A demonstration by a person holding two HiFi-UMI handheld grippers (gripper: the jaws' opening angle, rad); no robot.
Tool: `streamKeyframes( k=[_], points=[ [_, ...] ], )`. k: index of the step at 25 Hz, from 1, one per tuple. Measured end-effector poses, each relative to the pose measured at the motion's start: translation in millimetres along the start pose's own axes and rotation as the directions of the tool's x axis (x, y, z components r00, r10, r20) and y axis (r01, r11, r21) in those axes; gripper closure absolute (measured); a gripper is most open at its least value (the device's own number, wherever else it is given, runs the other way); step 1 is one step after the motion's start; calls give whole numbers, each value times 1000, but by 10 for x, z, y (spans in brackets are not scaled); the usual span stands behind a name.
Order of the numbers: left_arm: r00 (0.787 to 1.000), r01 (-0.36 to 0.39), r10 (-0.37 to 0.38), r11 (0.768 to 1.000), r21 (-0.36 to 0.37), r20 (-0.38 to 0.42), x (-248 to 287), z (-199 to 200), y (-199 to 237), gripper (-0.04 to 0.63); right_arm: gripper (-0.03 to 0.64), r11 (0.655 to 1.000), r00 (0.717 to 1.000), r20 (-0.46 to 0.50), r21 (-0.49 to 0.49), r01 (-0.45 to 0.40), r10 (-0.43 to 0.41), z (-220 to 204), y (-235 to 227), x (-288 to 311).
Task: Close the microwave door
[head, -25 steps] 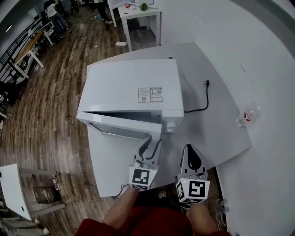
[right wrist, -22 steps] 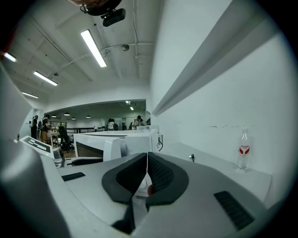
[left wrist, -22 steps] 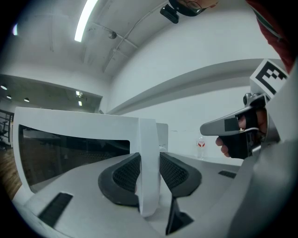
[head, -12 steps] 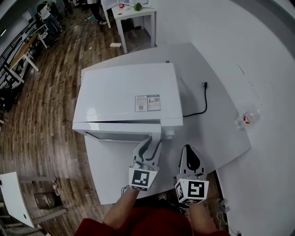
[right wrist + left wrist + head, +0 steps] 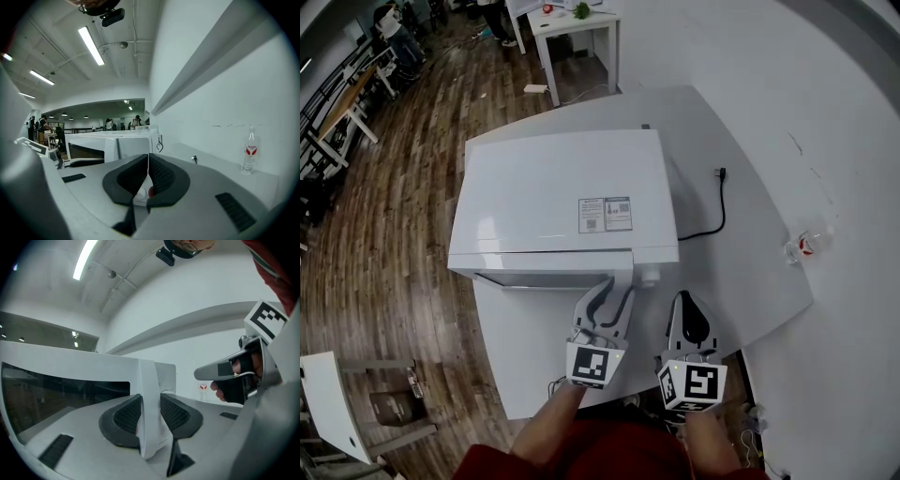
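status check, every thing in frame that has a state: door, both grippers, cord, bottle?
microwave door: nearly closed, cannot tell if latched
left gripper: clamped on the door's free edge, pointing level
right gripper: jaws together, holding nothing
power cord: unplugged, plug lying on the table
water bottle: upright by the wall

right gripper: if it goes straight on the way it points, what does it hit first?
Most likely the microwave's control panel, near its knob, which shows just past the shut jaws of the right gripper. Nothing else shows in between, though depth is hard to judge.
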State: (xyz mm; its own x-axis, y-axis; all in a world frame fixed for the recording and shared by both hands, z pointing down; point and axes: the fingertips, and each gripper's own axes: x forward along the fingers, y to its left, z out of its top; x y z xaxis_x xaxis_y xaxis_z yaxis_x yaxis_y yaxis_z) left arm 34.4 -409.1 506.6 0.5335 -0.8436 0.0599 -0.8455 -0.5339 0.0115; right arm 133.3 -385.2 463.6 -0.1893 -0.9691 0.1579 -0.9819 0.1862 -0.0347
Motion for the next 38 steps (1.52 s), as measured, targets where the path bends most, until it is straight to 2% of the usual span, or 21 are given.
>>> streamKeyframes(
  k=[6,17,23,33,38],
  points=[
    [1000,22,-22,999,27,-10,66,-18,34,457,588,1000,1000,0,4,3,-3,-22,27,-20],
    [999,15,-13,998,57,-33,-19,-49,-2,460,588,1000,1000,13,-4,5,-5,53,49,-170],
    [1000,4,-3,997,72,-7,-256,144,-34,460,589,1000,999,39,-14,-22,23,162,165,-280],
    [997,-71,72,994,82,-18,-844,469,154,460,588,993,988,105,-39,-112,116,461,505,-491],
    [982,-190,189,980,59,24,-1318,800,388,460,588,982,973,138,-51,-180,186,609,775,-546]
  ],
)
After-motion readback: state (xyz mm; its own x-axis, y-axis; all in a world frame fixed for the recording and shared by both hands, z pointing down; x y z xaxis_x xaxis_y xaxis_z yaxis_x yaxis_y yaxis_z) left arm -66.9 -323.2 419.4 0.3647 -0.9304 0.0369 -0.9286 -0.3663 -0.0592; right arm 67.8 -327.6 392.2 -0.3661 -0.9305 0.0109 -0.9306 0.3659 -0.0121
